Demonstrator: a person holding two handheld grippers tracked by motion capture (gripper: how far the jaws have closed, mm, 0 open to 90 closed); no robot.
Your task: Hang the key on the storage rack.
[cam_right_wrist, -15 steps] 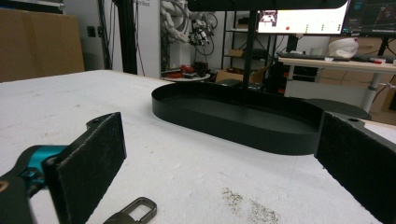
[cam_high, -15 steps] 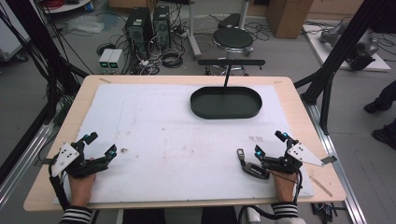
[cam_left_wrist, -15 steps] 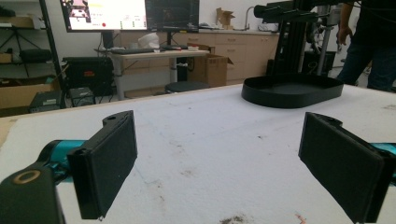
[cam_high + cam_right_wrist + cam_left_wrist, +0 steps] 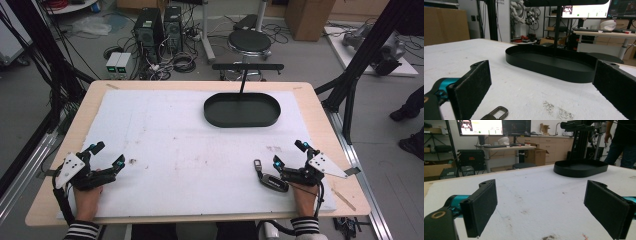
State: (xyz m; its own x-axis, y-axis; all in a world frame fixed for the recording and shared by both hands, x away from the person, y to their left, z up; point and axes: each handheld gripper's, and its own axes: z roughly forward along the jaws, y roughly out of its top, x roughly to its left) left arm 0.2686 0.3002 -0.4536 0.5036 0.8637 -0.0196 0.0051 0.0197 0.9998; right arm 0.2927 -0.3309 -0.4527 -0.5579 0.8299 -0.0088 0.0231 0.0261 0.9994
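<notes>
My left gripper (image 4: 109,153) rests open at the near left of the white table cover, and nothing lies between its two black pads (image 4: 482,207). At the near right, my right gripper (image 4: 288,153) is also open, with its jaws spread wide. A black key fob with a metal clasp (image 4: 269,179) lies on the cover just left of the right gripper. Its clasp (image 4: 496,113) shows low between the right gripper's pads (image 4: 471,92), untouched. A black oval tray (image 4: 215,117) sits empty at the far middle of the table, ahead of both grippers (image 4: 580,168) (image 4: 554,67).
A thin black post (image 4: 242,82) rises behind the tray with a crossbar on top. The white cover (image 4: 175,135) carries faint smudges. Black frame legs (image 4: 350,75) stand off the table's right side, and a stool and computers stand on the floor beyond.
</notes>
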